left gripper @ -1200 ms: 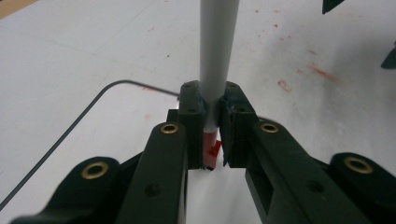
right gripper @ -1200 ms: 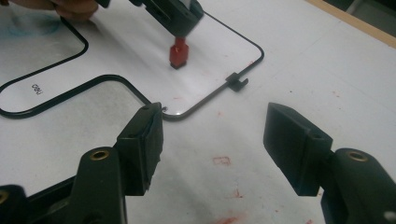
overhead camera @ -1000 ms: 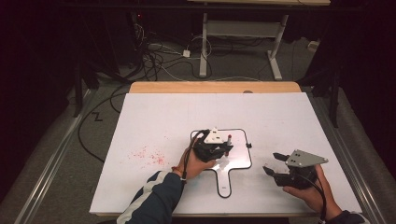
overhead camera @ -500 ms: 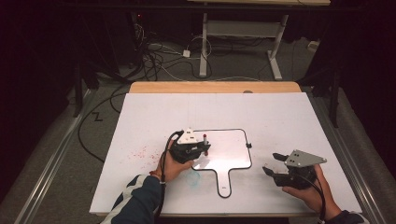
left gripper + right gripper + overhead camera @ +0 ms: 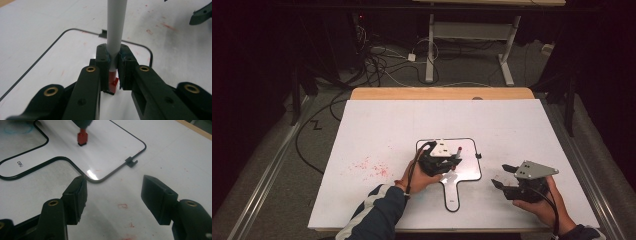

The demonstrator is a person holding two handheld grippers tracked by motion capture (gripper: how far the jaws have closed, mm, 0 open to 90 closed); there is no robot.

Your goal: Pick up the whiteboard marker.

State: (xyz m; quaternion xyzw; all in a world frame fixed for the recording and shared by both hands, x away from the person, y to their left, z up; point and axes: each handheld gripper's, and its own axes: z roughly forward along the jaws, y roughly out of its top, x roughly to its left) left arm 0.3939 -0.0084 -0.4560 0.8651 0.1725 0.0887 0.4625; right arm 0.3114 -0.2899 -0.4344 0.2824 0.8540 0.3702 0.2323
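**A:** What does the high view give you?

**B:** My left tool [image 5: 451,161] sits over a small handled whiteboard [image 5: 467,172] lying flat on the white surface [image 5: 377,135]. It grips a marker [image 5: 459,150] whose red end pokes out on the tool's far side. My right tool [image 5: 503,176] rests on the surface just beside the board, off its right edge, with red smudges [image 5: 369,167] well away on the left tool's other side.

**A:** And the left gripper view?

**B:** The two black jaws are clamped on the marker's grey-white barrel [image 5: 115,30], which rises straight away between them. Its red tip [image 5: 113,82] sits low between the pads, against the board [image 5: 62,65].

**A:** The right gripper view?

**B:** These jaws stand apart, nothing between them, bare surface [image 5: 175,157] beneath. Ahead of the tool lies the board's rounded corner [image 5: 97,178] with a small clip [image 5: 131,162] on its edge. Farther ahead, the marker's red tip [image 5: 82,138] touches the board.
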